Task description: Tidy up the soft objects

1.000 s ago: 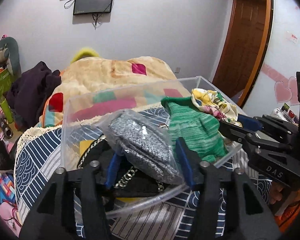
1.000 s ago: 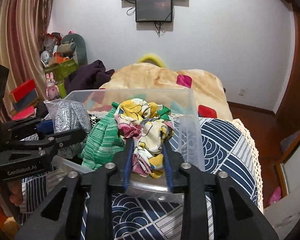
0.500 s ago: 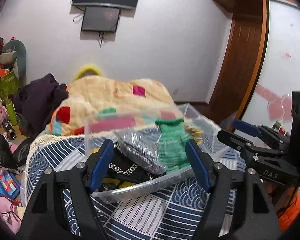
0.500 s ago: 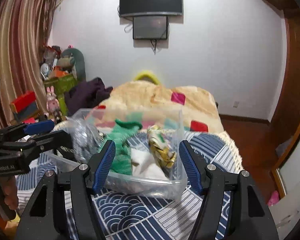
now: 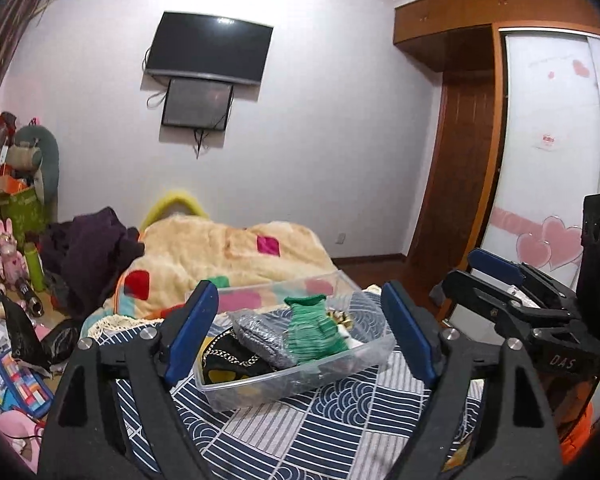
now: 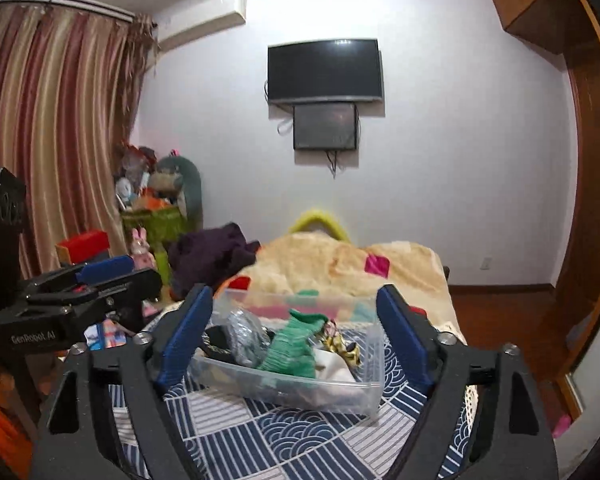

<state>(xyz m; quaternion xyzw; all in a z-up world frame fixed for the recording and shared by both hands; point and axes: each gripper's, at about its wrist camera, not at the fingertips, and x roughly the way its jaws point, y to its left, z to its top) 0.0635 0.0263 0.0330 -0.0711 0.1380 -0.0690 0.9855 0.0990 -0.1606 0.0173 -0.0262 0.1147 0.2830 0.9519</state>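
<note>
A clear plastic bin (image 5: 300, 384) (image 6: 296, 394) sits on a blue patterned cloth. In it lie a green knit piece (image 5: 314, 330) (image 6: 294, 350), a grey knit piece in a plastic bag (image 5: 258, 336) (image 6: 246, 334), a black item with a gold chain (image 5: 230, 354), and a yellow flowered cloth (image 6: 338, 346). My left gripper (image 5: 304, 332) is open and empty, held back from the bin. My right gripper (image 6: 294, 332) is open and empty, also held back from the bin. Each gripper shows at the side of the other's view.
The blue patterned cloth (image 5: 320, 432) covers the bed's near end. A beige blanket (image 5: 236, 252) with coloured patches and dark purple clothing (image 5: 92, 248) lie behind the bin. Clutter and toys (image 5: 12, 320) fill the floor at left. A wooden door (image 5: 456, 184) stands at right.
Both grippers opened, letting go of the grey knit bag and the flowered cloth into the bin, then pulled back and up away from it.
</note>
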